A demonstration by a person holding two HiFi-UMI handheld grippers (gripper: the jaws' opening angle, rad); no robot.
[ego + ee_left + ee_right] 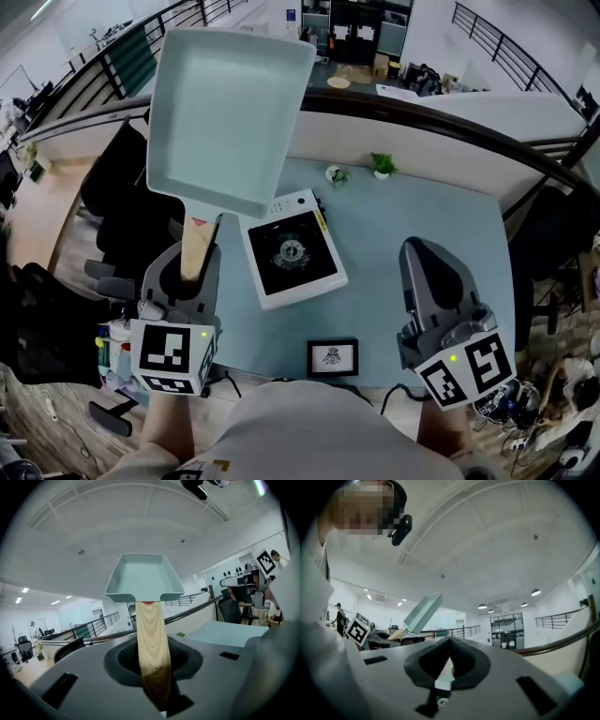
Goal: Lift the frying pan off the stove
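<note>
A pale teal rectangular frying pan [230, 108] hangs high in the air, tipped up toward my head. My left gripper [193, 270] is shut on its light wooden handle [197, 246]. In the left gripper view the handle [151, 639] runs up from between the jaws to the pan [143, 577]. The white single-burner stove [292, 248] with a black top sits bare on the blue-grey table [412, 206], below and right of the pan. My right gripper [427, 258] stands to the right, over the table's near edge, shut with nothing in it. The right gripper view shows its jaws [450, 660] together, with the pan [423, 611] off to the left.
A small framed picture [332, 357] lies at the table's near edge. Two little potted plants [381, 165] [337, 174] stand at the far edge. Black office chairs [122, 187] are left of the table. A curved railing [450, 112] runs behind it.
</note>
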